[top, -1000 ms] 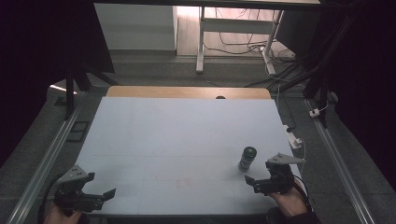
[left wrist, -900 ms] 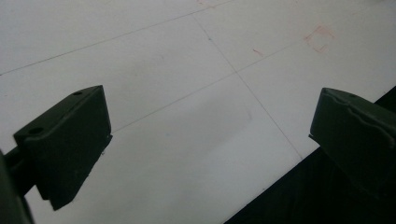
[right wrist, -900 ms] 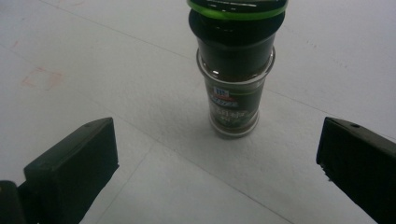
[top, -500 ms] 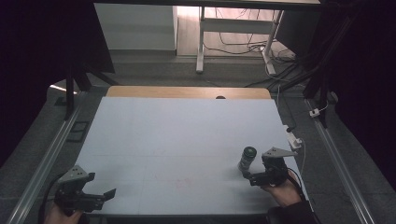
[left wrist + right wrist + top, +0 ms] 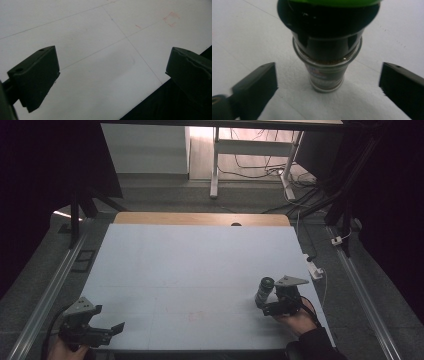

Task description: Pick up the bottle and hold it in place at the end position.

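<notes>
Pale counter [image 5: 200, 270], broad and bare across the middle. Near its front left corner, left tool [image 5: 102, 332], jaws wide apart over the bare surface, nothing between them. At the front right, right tool [image 5: 264, 306], jaws wide though just closing a little, straddling the jar without touching it. Upright glass jar [image 5: 327, 72] with dark cap, standing on the counter between those jaws.

One small glass spice jar with a black grinder cap and green top [image 5: 264, 291] stands on the one pale blue-white surface [image 5: 190, 270]. Two black handheld grippers are there, the left gripper [image 5: 102, 335] and the right gripper [image 5: 267, 306], each with two fingers.
</notes>
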The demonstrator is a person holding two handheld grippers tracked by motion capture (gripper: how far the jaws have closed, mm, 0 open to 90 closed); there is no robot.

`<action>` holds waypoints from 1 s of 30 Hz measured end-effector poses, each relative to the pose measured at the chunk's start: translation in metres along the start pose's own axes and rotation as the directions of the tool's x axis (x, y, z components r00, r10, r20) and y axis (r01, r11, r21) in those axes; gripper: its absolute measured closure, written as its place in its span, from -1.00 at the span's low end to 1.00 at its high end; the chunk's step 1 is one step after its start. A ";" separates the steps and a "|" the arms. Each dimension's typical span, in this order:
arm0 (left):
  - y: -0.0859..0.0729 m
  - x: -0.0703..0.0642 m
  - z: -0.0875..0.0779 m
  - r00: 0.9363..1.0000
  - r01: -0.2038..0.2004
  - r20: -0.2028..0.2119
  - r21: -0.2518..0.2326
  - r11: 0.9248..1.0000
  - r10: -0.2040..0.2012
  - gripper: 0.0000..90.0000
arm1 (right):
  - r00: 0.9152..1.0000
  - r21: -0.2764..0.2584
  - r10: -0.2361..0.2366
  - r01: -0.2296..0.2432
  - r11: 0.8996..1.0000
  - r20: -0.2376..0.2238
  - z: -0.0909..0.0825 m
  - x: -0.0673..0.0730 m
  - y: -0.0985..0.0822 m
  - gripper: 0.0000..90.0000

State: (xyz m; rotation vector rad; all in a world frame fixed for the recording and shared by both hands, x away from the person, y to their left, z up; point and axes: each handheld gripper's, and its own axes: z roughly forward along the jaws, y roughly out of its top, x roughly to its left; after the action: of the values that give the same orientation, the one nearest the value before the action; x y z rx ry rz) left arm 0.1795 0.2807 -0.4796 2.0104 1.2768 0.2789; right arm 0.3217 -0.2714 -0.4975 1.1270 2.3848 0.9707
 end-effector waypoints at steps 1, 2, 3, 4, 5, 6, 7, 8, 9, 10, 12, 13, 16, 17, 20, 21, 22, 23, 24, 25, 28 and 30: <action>0.000 0.000 0.000 1.000 -0.001 0.000 0.001 1.000 0.001 -1.00 | 1.000 0.007 -0.010 0.010 1.000 0.010 0.002 -0.001 0.000 -0.76; 0.000 0.000 0.000 1.000 0.000 0.000 0.001 1.000 0.000 -1.00 | 1.000 0.011 -0.015 0.015 1.000 0.009 0.003 -0.001 0.000 -0.69; 0.000 0.000 0.000 1.000 0.000 0.000 0.001 1.000 0.000 -1.00 | 1.000 0.015 -0.028 0.028 0.999 0.012 0.004 -0.002 0.000 -0.64; 0.000 0.000 0.000 1.000 0.000 0.000 0.001 1.000 0.000 -1.00 | 0.999 0.017 -0.032 0.032 0.999 0.009 0.005 -0.002 0.001 -0.56; 0.000 0.000 0.000 1.000 0.000 0.001 0.002 1.000 0.000 -1.00 | 0.999 0.017 -0.032 0.032 0.999 0.009 0.005 -0.002 0.001 -0.56; 0.000 0.000 0.000 1.000 0.000 0.001 0.002 1.000 0.000 -1.00 | 0.999 0.022 -0.042 0.042 0.999 0.000 0.006 -0.002 0.002 -0.45; 0.000 0.000 0.000 1.000 0.001 0.001 0.002 1.000 -0.001 -1.00 | 0.999 0.022 -0.042 0.042 0.999 0.000 0.006 -0.002 0.002 -0.45; 0.000 0.000 0.000 1.000 0.000 0.001 0.003 1.000 0.000 -1.00 | 0.999 0.026 -0.054 0.054 0.998 -0.007 0.007 -0.002 0.003 -0.34; 0.000 0.000 0.000 1.000 0.000 0.001 0.003 1.000 0.000 -1.00 | 0.998 0.024 -0.055 0.055 0.998 -0.011 0.007 -0.002 0.003 -0.29; 0.000 0.000 0.000 1.000 0.000 0.001 0.004 1.000 0.000 -1.00 | 0.998 0.024 -0.055 0.055 0.998 -0.011 0.007 -0.002 0.003 -0.29; 0.000 0.000 0.001 1.000 0.000 0.001 0.005 1.000 0.000 -1.00 | 0.998 0.021 -0.068 0.068 0.997 -0.009 0.007 -0.002 0.005 -0.07; 0.000 0.000 0.001 1.000 0.000 0.001 0.005 1.000 0.000 -1.00 | 0.997 0.020 -0.070 0.071 0.997 -0.009 0.006 -0.002 0.006 -0.01; 0.000 0.000 0.001 1.000 0.000 0.001 0.006 1.000 0.000 -1.00 | 0.997 0.019 -0.073 0.073 0.997 -0.025 0.005 -0.001 0.006 0.14; 0.000 0.000 0.001 1.000 0.000 0.001 0.006 1.000 0.000 -1.00 | 0.997 0.019 -0.073 0.073 0.997 -0.025 0.005 -0.001 0.006 0.14; 0.000 0.000 0.001 1.000 0.000 0.001 0.006 1.000 0.000 -1.00 | 0.996 0.018 -0.093 0.093 0.995 -0.008 0.005 0.001 0.006 0.16; 0.000 0.000 0.001 1.000 0.000 0.001 0.006 1.000 0.000 -1.00 | 0.996 0.018 -0.093 0.093 0.995 -0.008 0.005 0.001 0.006 0.16; 0.000 0.000 0.001 1.000 0.001 0.001 0.006 1.000 -0.001 -1.00 | 0.996 0.022 -0.093 0.093 0.995 -0.004 0.005 0.002 0.007 0.16; 0.000 0.000 0.001 1.000 0.001 0.000 0.006 1.000 -0.001 -1.00 | 0.996 0.022 -0.093 0.093 0.995 -0.004 0.005 0.002 0.007 0.16; 0.000 0.000 0.001 1.000 0.001 0.000 0.007 1.000 -0.001 -1.00 | 0.995 0.027 -0.100 0.100 0.995 0.000 0.005 0.003 0.008 0.16; 0.000 0.000 0.001 1.000 0.000 0.001 0.007 1.000 0.000 -1.00 | 0.995 0.030 -0.102 0.101 0.994 0.002 0.004 0.003 0.008 0.16; 0.000 0.000 0.001 1.000 0.001 0.002 0.007 1.000 -0.001 -1.00 | 0.994 0.029 -0.109 0.109 0.994 0.004 0.004 0.004 0.009 0.16; 0.001 0.000 0.001 1.000 0.001 0.002 0.007 1.000 -0.001 -1.00 | 0.995 0.018 -0.104 0.104 0.994 0.000 0.001 0.005 0.012 0.16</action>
State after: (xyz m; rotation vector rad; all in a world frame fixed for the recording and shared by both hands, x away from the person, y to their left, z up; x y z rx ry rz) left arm 0.1806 0.2805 -0.4800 2.0156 1.2787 0.2719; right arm 0.3259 -0.2616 -0.4903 0.9984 2.4291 0.9165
